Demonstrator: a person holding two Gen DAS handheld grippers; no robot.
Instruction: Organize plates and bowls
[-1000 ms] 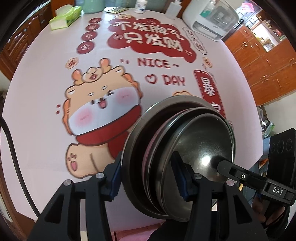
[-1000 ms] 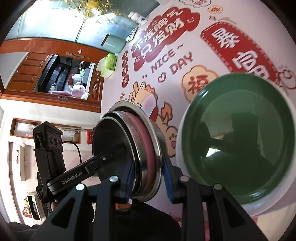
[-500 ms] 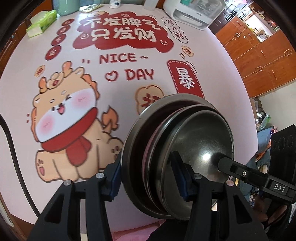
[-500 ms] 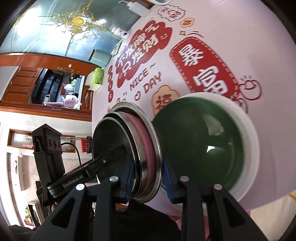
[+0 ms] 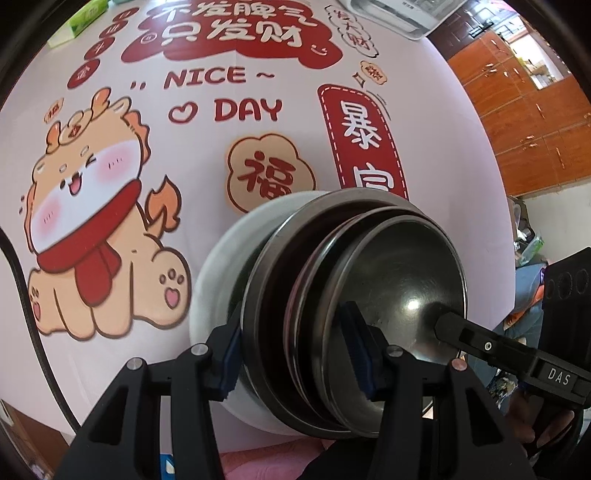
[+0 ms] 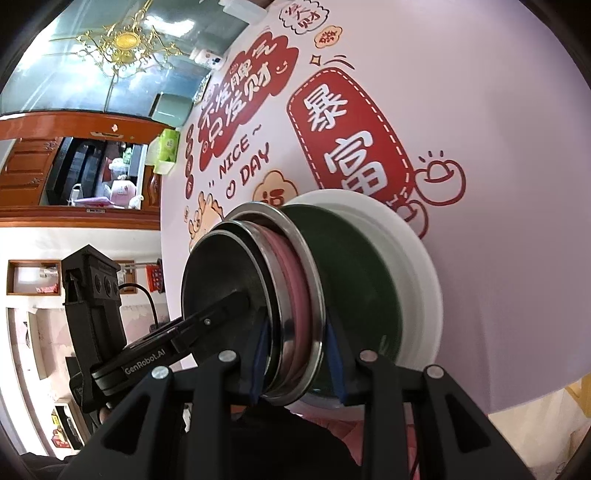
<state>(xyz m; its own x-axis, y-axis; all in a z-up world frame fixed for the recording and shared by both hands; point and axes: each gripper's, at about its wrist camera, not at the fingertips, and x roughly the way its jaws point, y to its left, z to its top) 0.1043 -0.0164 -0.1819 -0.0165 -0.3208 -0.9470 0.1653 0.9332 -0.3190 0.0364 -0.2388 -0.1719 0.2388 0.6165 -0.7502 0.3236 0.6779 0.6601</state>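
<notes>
A nested stack of steel bowls [image 5: 391, 280] with a pink dish [image 6: 291, 284] between them is held on both sides. My left gripper [image 5: 295, 354] is shut on the stack's rim from one side. My right gripper [image 6: 295, 358] is shut on the rim from the other side. The stack sits tilted in or just over a white plate [image 5: 221, 266] with a dark green inside [image 6: 354, 280], near the table's front edge. The right gripper's finger [image 5: 480, 336] reaches into the top bowl in the left wrist view. The left gripper's finger [image 6: 192, 332] shows in the right wrist view.
The round table [image 5: 258, 129] has a pink cloth with red lettering and a cartoon dragon [image 5: 96, 221]. A green tissue box [image 6: 166, 147] and a white appliance [image 5: 399, 14] stand at the far side. Wooden cabinets [image 5: 535, 122] lie beyond the table.
Both grippers have carried the stack of bowls toward the white and green plate; the stack now overlaps it. The plate has come into the left wrist view.
</notes>
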